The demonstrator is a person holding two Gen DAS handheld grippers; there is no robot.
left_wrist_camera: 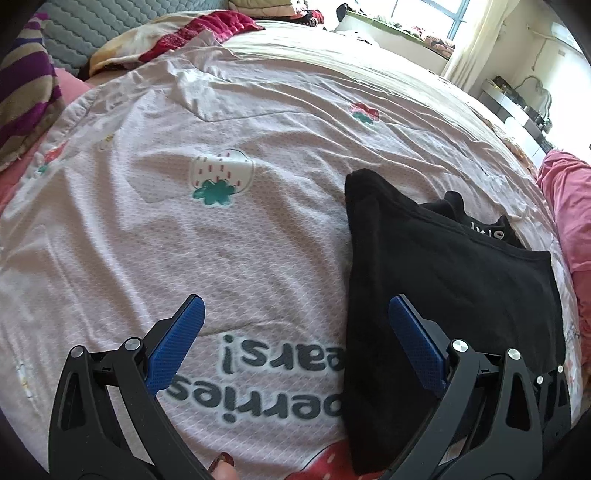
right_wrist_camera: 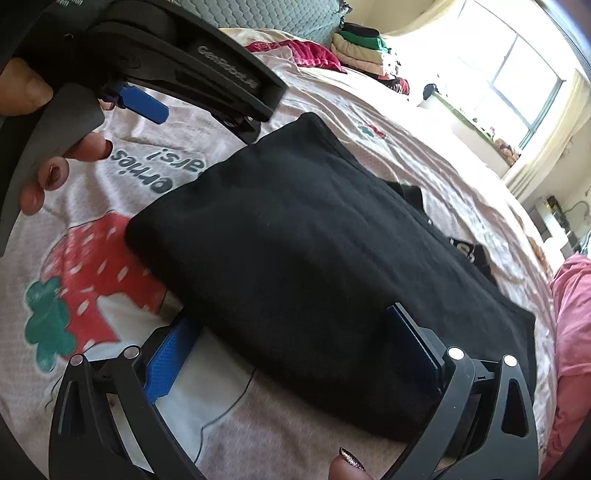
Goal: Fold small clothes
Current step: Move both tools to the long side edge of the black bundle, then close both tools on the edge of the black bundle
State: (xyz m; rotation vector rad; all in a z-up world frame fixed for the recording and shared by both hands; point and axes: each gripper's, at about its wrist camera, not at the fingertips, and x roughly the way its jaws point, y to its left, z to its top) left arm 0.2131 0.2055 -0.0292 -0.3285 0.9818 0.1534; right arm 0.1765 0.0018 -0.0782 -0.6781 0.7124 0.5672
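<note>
A black garment lies folded into a rough rectangle on a pink strawberry-print bedspread; in the right wrist view the garment fills the middle. My left gripper is open and empty, its right finger over the garment's left edge. My right gripper is open, its jaws spread around the garment's near edge, holding nothing. The left gripper also shows at the upper left of the right wrist view, beyond the garment's far corner.
A striped pillow and a red-and-cream blanket lie at the bed's head. Folded clothes are stacked by the headboard. A pink cloth lies at the right edge. A window and shelf stand beyond.
</note>
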